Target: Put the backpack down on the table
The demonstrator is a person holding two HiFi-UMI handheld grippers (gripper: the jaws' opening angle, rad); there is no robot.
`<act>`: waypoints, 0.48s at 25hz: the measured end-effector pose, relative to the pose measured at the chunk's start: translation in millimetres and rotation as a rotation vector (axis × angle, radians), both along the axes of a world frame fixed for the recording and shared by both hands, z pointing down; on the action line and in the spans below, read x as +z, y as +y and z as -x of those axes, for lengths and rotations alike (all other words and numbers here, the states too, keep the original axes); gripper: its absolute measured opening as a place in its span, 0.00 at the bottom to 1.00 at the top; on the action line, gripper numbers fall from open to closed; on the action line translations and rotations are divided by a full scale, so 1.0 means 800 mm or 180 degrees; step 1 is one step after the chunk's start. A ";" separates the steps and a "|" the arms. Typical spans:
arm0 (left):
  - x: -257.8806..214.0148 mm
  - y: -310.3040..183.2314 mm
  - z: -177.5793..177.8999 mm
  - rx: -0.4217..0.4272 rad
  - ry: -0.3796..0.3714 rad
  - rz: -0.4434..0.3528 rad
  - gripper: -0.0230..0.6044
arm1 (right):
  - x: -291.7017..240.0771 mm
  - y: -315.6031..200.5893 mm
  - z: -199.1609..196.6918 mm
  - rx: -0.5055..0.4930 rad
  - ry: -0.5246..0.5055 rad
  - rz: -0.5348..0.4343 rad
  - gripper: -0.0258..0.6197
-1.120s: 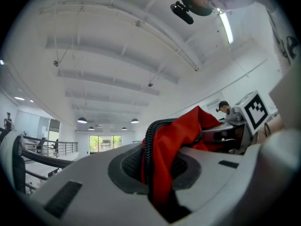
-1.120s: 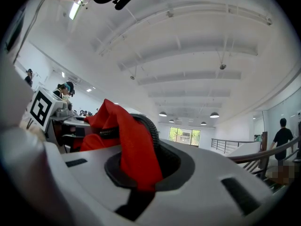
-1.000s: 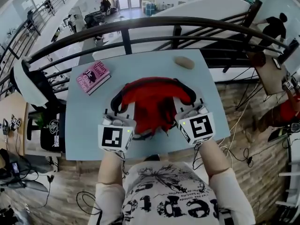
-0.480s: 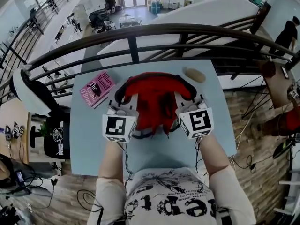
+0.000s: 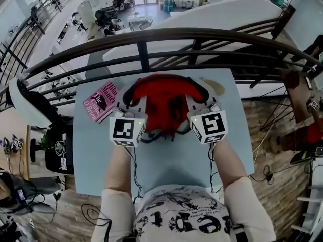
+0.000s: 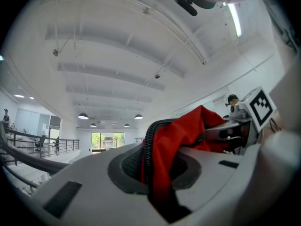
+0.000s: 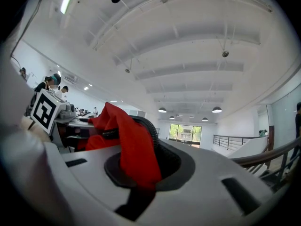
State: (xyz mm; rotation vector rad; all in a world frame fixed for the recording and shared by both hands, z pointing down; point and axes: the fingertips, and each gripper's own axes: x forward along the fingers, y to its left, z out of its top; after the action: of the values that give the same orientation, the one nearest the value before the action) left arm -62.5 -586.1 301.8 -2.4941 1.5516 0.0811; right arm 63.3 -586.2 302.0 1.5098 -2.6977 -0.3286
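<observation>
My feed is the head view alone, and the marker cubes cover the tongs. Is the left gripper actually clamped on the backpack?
Observer: Yes. The left gripper view shows the left gripper shut on a fold of the backpack's red fabric.
Operator: And the right one?
Observer: The right gripper pinches red fabric too, seen in its own view.
Operator: Anything else caught between the tongs?
Observer: No, only backpack material sits in either pair.

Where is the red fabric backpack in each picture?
Head view: red fabric backpack in the middle, between the left gripper and right gripper.
Left gripper view: centre-right, pinched in its jaws.
Right gripper view: centre-left, pinched in its jaws.
Shared landmark: the curved black railing, top, left, right.
</observation>
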 end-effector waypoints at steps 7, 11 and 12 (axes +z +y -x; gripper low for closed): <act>0.063 0.006 0.002 0.0030 0.0046 0.0375 0.13 | 0.060 -0.002 0.000 -0.0075 0.0128 0.0344 0.11; 0.097 0.023 0.004 -0.0016 -0.0006 0.0523 0.16 | 0.090 0.008 -0.002 -0.0080 0.0186 0.0506 0.13; 0.103 0.026 0.004 -0.0015 -0.0014 0.0545 0.16 | 0.097 0.010 -0.002 -0.0081 0.0199 0.0536 0.13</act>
State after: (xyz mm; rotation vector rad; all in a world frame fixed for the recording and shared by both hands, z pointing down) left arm -65.7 -565.6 384.1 -2.6165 1.6263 -0.0607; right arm 65.0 -578.3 379.5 1.3969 -2.6234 -0.1425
